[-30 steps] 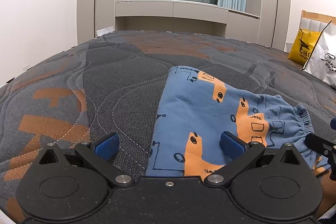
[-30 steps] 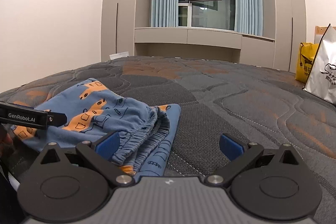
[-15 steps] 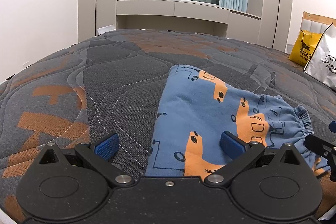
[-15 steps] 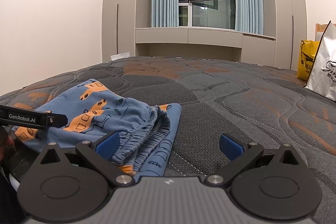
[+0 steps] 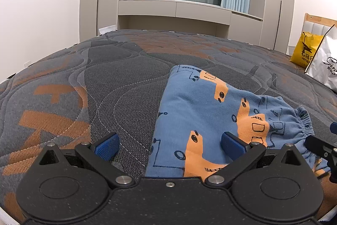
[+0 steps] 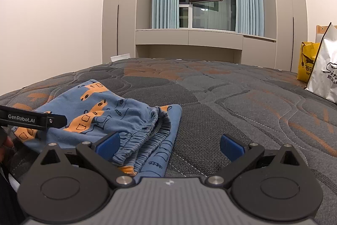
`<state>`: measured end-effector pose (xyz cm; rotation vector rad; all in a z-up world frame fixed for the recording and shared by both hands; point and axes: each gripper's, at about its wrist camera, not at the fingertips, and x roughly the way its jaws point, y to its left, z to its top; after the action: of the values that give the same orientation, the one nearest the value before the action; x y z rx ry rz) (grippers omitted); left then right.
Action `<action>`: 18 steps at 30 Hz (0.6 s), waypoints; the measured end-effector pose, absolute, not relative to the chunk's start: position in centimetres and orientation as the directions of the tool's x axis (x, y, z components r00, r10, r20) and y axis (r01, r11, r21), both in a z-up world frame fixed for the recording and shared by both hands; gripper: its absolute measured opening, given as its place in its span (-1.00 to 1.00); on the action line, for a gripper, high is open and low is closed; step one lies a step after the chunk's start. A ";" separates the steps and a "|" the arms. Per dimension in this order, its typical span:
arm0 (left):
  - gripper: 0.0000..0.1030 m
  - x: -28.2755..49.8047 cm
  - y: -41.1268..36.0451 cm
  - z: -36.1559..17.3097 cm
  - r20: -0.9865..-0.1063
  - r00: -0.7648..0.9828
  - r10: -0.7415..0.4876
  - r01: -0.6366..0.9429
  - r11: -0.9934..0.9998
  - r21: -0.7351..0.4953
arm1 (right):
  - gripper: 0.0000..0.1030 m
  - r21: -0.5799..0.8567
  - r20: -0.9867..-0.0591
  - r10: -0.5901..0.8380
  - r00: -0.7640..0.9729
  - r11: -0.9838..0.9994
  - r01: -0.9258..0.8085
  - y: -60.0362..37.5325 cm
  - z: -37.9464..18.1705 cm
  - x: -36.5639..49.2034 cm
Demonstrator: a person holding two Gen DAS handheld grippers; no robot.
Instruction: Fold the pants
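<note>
Blue pants [image 5: 202, 111] lie folded on the bed [image 5: 118, 81] — my left fingers [image 5: 168, 144] and right fingers [image 6: 168, 147] spread wide, empty.

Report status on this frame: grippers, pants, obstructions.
Left gripper open, empty. Right gripper open, empty. Blue pants folded on the mattress, waistband toward right gripper. Nothing in the way.
</note>
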<state>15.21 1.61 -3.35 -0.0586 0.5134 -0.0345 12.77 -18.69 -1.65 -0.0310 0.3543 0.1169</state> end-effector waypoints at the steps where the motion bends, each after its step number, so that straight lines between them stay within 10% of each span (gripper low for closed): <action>1: 0.99 15.2 1.6 -3.3 -0.490 0.870 -0.048 0.018 0.998 -0.065 | 1.00 -0.009 -0.349 0.109 0.931 0.993 -0.120 -18.6 -1.6 12.8; 18: 0.99 15.0 1.1 -1.5 -0.452 0.890 -0.061 0.041 0.998 -0.054 | 1.00 0.022 -0.356 0.142 0.924 0.989 -0.143 -20.4 2.1 15.0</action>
<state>14.97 1.11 -1.46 -0.0436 0.4706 -0.0528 14.96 -20.42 2.05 -0.0046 0.3648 0.1463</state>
